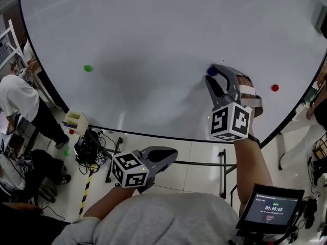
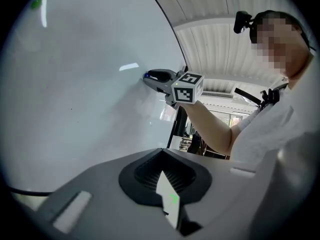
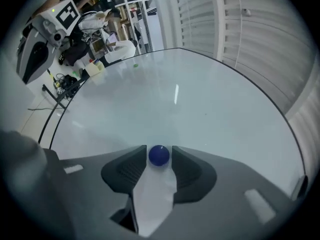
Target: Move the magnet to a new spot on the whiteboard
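Low in the frame's left the left gripper (image 1: 168,154) hangs closed and empty, while right of centre on the whiteboard (image 1: 153,45) the right gripper (image 1: 215,74) brackets the blue magnet (image 1: 211,71), jaws apart, not visibly pinching: it's probably light, hard, slick and clingy, best squeezed across its round sides.

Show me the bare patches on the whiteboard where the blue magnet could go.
Widest bare patch: the white whiteboard between the green round magnet and the blue round magnet, which sits between the right gripper's jaws. The top stretch is bare too. Tighter: the strip between the blue magnet and the red round magnet.
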`<state>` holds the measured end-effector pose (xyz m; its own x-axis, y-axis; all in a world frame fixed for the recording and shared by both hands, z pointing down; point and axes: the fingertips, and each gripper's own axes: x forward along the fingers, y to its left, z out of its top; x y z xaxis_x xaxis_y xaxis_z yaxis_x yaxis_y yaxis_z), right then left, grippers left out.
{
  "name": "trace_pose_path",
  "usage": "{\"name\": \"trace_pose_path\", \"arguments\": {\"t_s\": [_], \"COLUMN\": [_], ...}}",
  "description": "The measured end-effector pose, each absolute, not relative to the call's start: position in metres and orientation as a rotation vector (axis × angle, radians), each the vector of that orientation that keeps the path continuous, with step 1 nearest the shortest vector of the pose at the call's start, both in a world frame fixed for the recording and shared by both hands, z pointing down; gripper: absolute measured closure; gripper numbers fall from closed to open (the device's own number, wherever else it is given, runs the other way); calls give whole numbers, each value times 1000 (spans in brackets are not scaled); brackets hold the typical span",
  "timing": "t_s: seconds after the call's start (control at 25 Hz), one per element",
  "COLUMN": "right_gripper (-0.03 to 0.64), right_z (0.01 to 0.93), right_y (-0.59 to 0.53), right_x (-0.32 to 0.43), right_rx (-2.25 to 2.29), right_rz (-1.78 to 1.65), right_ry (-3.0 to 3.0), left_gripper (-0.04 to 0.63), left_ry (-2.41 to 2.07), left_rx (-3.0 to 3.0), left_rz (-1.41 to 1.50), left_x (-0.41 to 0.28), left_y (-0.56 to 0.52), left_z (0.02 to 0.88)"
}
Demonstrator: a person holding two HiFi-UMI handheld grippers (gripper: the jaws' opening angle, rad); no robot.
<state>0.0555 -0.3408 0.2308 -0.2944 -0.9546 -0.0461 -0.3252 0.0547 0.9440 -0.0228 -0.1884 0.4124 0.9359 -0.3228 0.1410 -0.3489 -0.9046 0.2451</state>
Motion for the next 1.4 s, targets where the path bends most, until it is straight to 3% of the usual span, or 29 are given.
{"name": "trace_pose_path", "arguments": {"t_s": [0.24,0.6,0.84,1.12,1.4], "right_gripper": [502,499,491,489,489], "right_z": [234,235,292,407,411], "right_y": [-349,-342,-276,-237,-233], "right_x": [51,66,39,38,37], "right_rx": [1278,1221,952,857,853], "right_rz": [-1290,-1179,-679,-115,-34], "right_ry": [-1587,-1838,-2495,-2732,-2797], "left_gripper": [614,614,614,614,615], "left_ry": [-514,-535,-570,-579,-561], "left_rx": [2831,2830,2886,2939,2936], "left_rz": [125,117,92,141,113], "left_x": [-27,-8,-25,-20,-15], "left_y": [-197,-213,-225,-223,-225], "left_z": [405,397,384,389,385]}}
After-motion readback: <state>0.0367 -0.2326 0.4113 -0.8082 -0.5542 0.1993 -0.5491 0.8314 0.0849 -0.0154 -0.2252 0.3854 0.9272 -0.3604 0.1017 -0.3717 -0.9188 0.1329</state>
